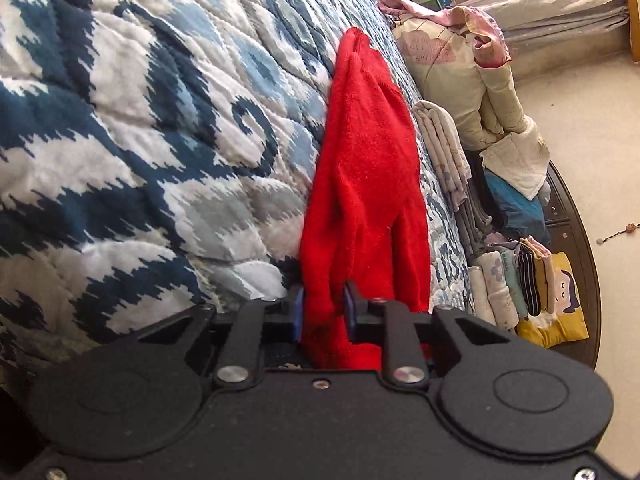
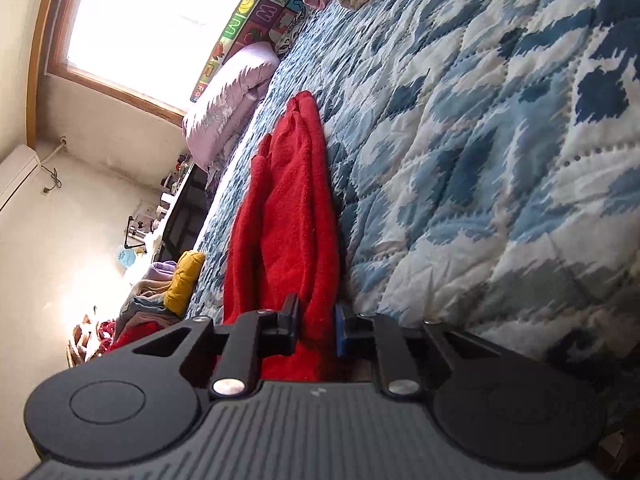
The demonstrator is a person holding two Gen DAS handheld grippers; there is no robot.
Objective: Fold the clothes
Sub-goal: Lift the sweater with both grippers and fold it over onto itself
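A red fleecy garment (image 1: 364,184) hangs in long folds over the blue-and-white quilted bed cover (image 1: 140,120). My left gripper (image 1: 325,310) is shut on its near edge, cloth bunched between the blue pads. In the right wrist view the same red garment (image 2: 288,216) stretches away from my right gripper (image 2: 316,320), which is shut on another part of its edge. The garment's far tip lies on the quilt (image 2: 480,120). Both views are tilted sideways.
Along the bed edge in the left wrist view lie a stack of folded clothes (image 1: 520,284), a cream bundle (image 1: 460,68) and a folded grey cloth (image 1: 444,144). The right wrist view shows a lilac pillow (image 2: 228,108), a yellow garment (image 2: 184,280) and a window (image 2: 152,12).
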